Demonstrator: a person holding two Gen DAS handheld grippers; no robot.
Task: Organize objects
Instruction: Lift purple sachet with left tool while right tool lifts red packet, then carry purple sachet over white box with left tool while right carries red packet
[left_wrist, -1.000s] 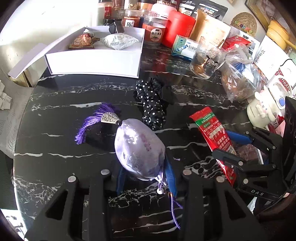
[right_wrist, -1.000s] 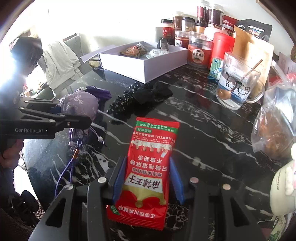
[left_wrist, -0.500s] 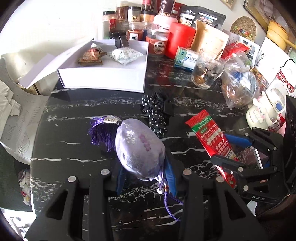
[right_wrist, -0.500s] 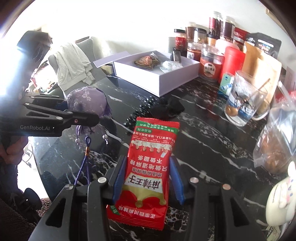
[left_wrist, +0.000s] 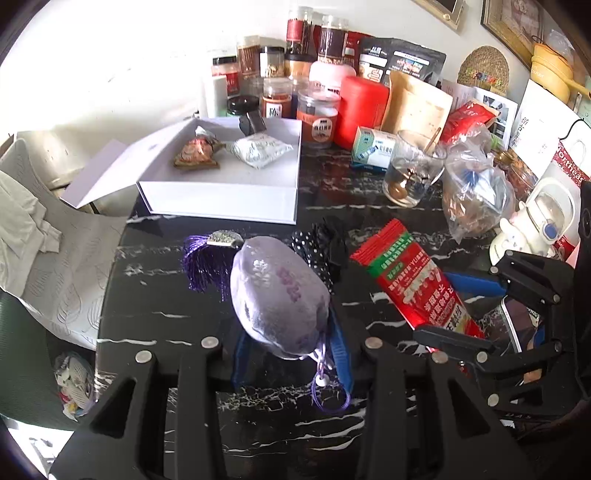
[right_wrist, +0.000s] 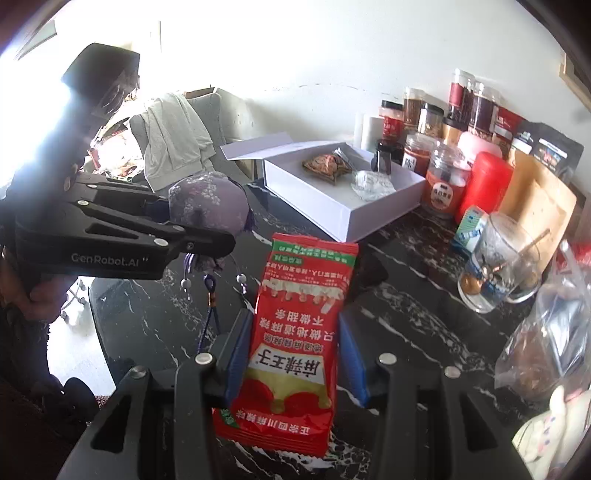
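While both loads hang clear of table (left_wrist: 155, 306) | left gripper (left_wrist: 291, 347) pinches soft pouch (left_wrist: 277, 295), squashy, light | right gripper (right_wrist: 295, 354) clamps slick crinkly packet (right_wrist: 299, 332) mid-body | box (left_wrist: 221, 192) likely next.

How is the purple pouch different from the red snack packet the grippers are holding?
The purple pouch is rounded, soft fabric with dangling cords; the red snack packet is flat, glossy and printed. The pouch sits in the left gripper, the packet in the right gripper. Both are clamped and lifted off the table.
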